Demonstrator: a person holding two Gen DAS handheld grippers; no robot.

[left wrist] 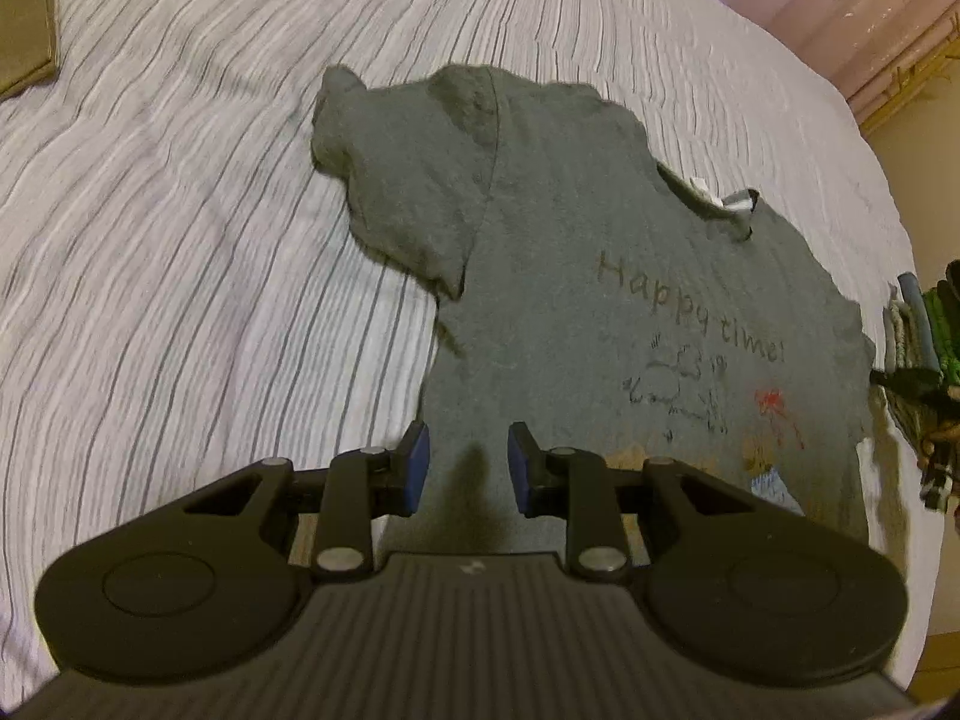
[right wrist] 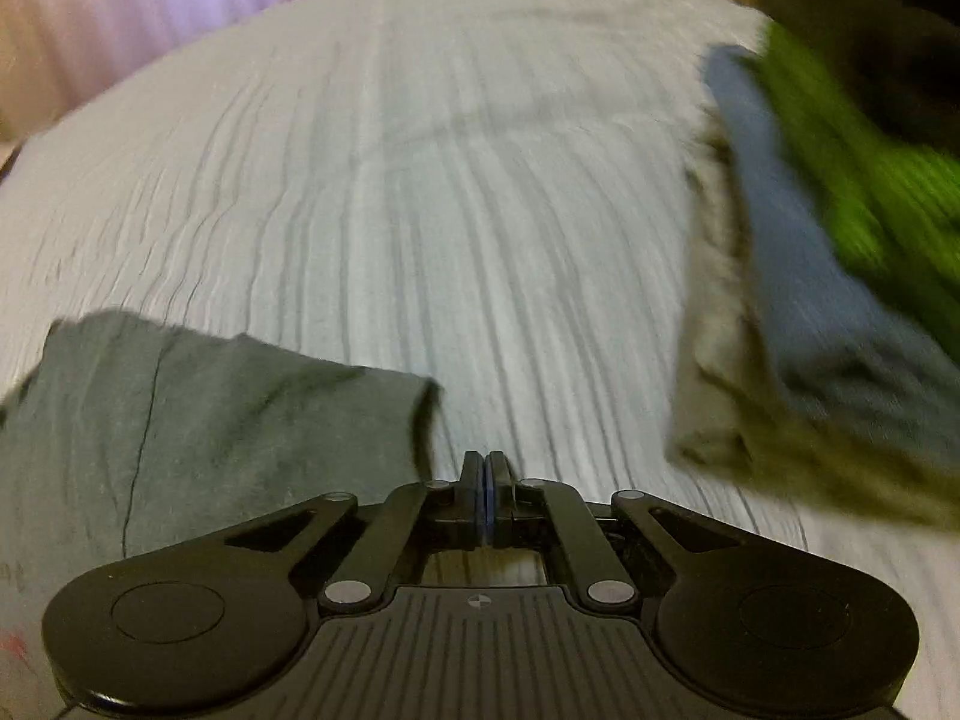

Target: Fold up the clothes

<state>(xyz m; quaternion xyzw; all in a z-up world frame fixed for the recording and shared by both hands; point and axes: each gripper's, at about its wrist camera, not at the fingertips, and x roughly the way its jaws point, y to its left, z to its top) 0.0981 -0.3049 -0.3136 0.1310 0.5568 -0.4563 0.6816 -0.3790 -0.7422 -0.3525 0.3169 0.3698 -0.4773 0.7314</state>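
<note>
Item: grey T-shirt, printed "Happy time!" with a small drawing, lying face up and spread open on the striped bedsheet; neck opening toward the far right edge of the left wrist view, 1 short sleeve lying out to the left with its end slightly rumpled, body mostly flat apart from a few soft wrinkles. The other sleeve shows in the right wrist view, lying out flat on the sheet. Spread like this, the garment suits a sleeve-in fold, though no fold shows in it. Left gripper: fingers parted to a moderate gap, blue pads empty, poised just over the shirt's side edge below the sleeve, a placement that would suit pinching that edge. Right gripper: fingers pressed together, pads meeting, no cloth visibly between them; it sits over bare sheet just beside the sleeve's cuff, not on it. Surroundings: a stack of clothes to the right, with tan, blue and green layers, blurred in this view, so whether it is neatly folded cannot be told; it lies near the shirt's right side and would limit how far that sleeve can be swung outward. A flat olive-brown piece rests at the far left corner of the bed, well apart. Pink curtain behind the bed. Nothing lies on the shirt itself.
</note>
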